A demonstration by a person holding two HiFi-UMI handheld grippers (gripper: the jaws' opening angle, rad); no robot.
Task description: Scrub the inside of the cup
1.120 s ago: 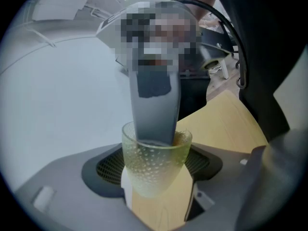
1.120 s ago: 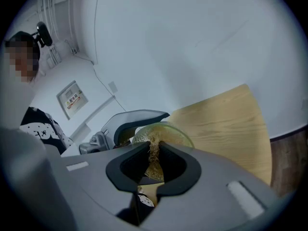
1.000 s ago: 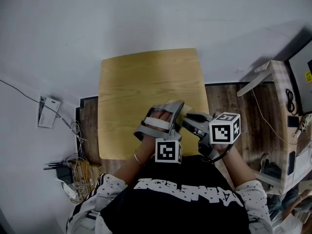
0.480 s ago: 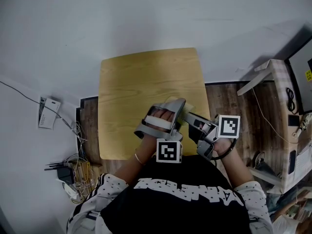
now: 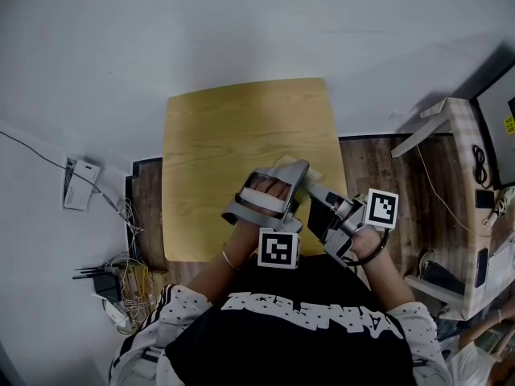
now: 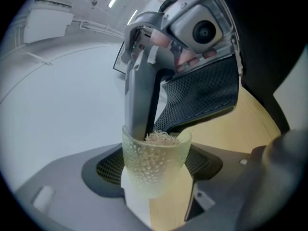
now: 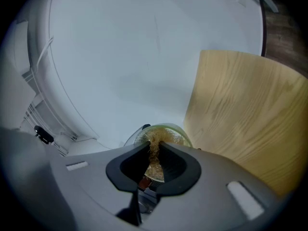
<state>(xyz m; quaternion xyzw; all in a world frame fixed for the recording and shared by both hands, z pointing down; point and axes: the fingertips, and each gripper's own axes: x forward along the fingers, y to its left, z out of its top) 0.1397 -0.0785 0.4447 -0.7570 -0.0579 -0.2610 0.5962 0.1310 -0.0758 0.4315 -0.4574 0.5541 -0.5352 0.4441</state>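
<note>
A pale green, see-through cup (image 6: 153, 166) with a bumpy wall sits between the jaws of my left gripper (image 6: 155, 179), which is shut on it. My right gripper (image 7: 155, 147) is shut on a tan fibrous scrubber (image 7: 154, 154). In the left gripper view its jaws reach down into the cup's mouth, and the scrubber (image 6: 160, 138) shows at the rim. Past the right jaws, the cup (image 7: 176, 132) appears again in the right gripper view. In the head view both grippers meet over the near right part of the wooden table (image 5: 229, 135): the left gripper (image 5: 296, 174), the right gripper (image 5: 312, 190).
Under the grippers lies only bare table top. On the floor at the left are a tangle of cables and a power adapter (image 5: 109, 284). A white wooden stand (image 5: 455, 127) and other clutter stand at the right.
The right gripper has twisted and its marker cube has swung to the right and slightly down. The left gripper with the cup has barely moved.
</note>
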